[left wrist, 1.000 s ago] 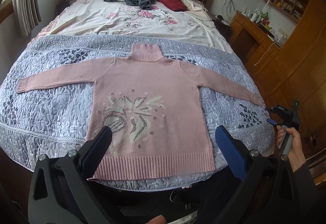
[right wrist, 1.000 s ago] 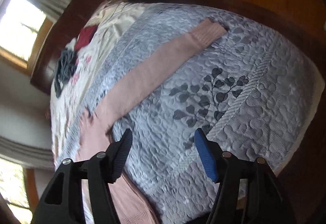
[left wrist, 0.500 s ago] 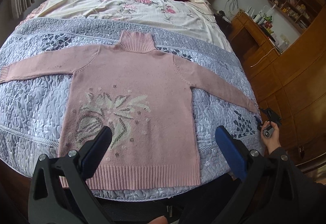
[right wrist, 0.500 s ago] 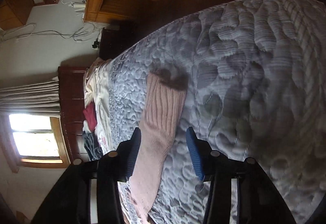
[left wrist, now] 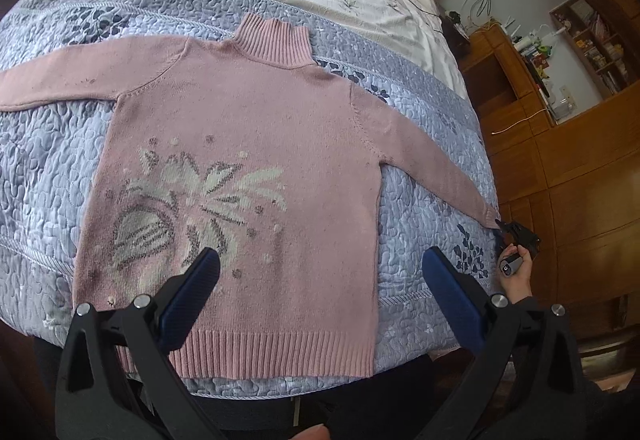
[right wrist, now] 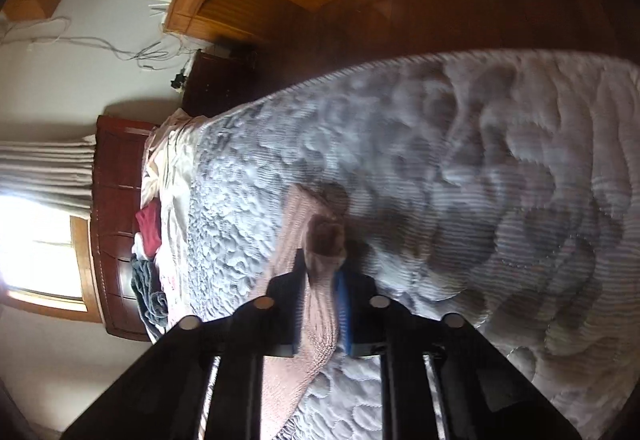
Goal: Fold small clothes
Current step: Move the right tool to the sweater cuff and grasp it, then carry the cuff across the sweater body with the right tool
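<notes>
Jaws of the right gripper (right wrist: 320, 280) clamped the sweater (left wrist: 240, 175) cuff at 4 o'clock for folding; left gripper (left wrist: 320, 284) hovered, jaws spread.

Black-framed left tongs (left wrist: 320, 282) – blue pads, silver screws; right tongs (right wrist: 321, 282) alike.

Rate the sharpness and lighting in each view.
Left wrist view: sharp, evenly lit; fisheye bends the bed around the sweater. Right wrist view: quilt smeared with motion blur, window blown out to white, and the cuff in the right hand-held gripper is soft and shadowed.
</notes>
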`<move>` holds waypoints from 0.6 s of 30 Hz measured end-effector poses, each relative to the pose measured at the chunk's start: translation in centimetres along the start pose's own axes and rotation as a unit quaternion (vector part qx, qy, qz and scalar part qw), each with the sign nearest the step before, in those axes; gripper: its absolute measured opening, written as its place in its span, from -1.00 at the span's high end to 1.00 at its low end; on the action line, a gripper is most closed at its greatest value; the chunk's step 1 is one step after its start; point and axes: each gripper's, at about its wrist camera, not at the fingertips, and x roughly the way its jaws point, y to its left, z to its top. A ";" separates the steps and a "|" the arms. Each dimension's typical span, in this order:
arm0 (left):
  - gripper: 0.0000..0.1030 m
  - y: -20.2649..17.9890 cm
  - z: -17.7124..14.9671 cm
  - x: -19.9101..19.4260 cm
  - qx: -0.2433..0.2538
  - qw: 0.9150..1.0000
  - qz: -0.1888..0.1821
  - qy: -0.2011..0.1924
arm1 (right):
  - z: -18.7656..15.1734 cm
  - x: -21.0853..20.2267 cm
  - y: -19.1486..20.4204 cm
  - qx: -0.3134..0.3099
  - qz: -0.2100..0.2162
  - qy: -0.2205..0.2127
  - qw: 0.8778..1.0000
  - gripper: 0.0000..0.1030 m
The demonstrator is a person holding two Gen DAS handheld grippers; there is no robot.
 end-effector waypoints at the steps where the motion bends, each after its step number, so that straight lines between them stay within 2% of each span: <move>1: -0.94 0.4 0.3 0.1 -0.006 1.000 -0.002 0.002 | 0.0 -0.3 1.1 -0.015 0.001 -0.003 1.000 0.84; 5: -0.94 1.6 1.9 0.3 -0.014 1.000 -0.008 0.001 | -1.4 -2.4 7.1 -0.103 -0.005 -0.014 0.995 0.88; 9: -0.94 1.8 3.7 0.5 -0.018 0.999 -0.034 0.000 | -4.4 -4.5 13.8 -0.196 0.004 -0.027 0.980 0.88; 12: -0.94 1.3 5.3 0.8 -0.008 0.998 -0.055 0.001 | -7.7 -5.5 18.3 -0.265 0.004 -0.036 0.964 0.88; 18: -0.94 0.1 8.5 1.6 0.007 0.995 -0.102 0.004 | -14.6 -5.7 24.3 -0.385 -0.006 -0.039 0.922 0.88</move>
